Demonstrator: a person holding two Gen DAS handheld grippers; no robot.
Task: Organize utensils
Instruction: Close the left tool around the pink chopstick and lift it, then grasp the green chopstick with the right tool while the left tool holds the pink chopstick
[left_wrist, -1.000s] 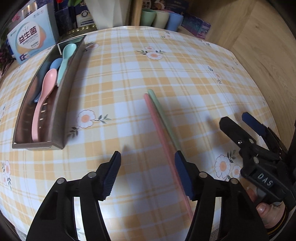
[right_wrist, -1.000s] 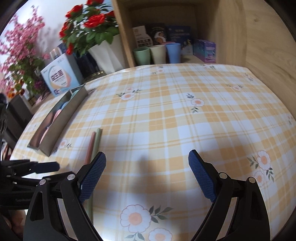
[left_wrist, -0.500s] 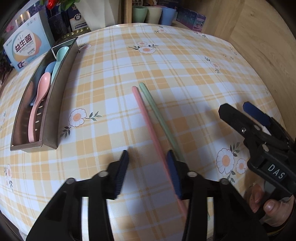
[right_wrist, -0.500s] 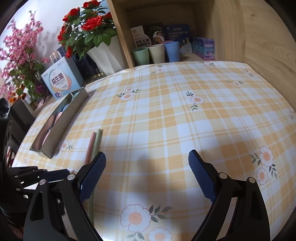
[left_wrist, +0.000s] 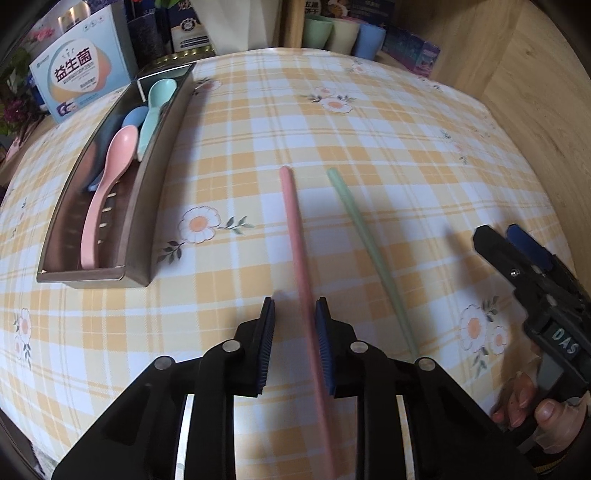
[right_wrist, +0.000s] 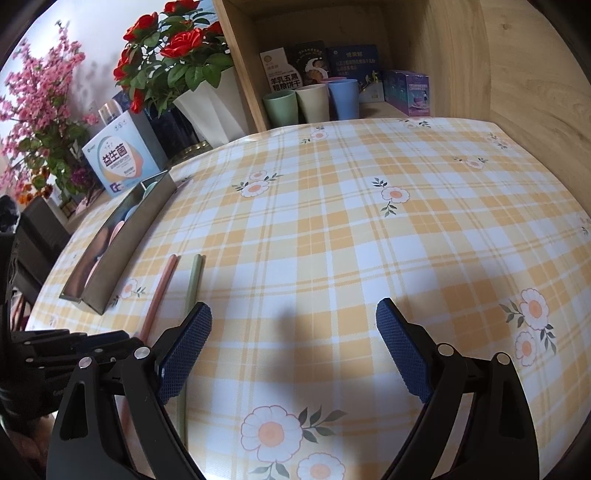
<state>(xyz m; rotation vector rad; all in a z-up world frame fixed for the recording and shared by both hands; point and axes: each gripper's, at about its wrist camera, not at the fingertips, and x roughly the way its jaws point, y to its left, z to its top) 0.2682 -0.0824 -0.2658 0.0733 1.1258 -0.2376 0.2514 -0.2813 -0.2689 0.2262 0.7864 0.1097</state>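
Spoons, pink among them, lie in the metal tray on the left; only the left view looks inside. Left gripper narrows around the pink chopstick, green chopstick beside it. Right gripper hangs wide, holding nothing.

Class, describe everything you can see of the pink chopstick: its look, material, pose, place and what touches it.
The pink chopstick is a long, slim, matte stick, plastic by its look, with one blunt end pointing toward the metal tray of spoons. It runs between the pads of the left gripper, against the right pad; the jaws are narrowed but not visibly clamped. The green chopstick lies apart on its right, angled away. Whether it rests on the checked tablecloth cannot be told.
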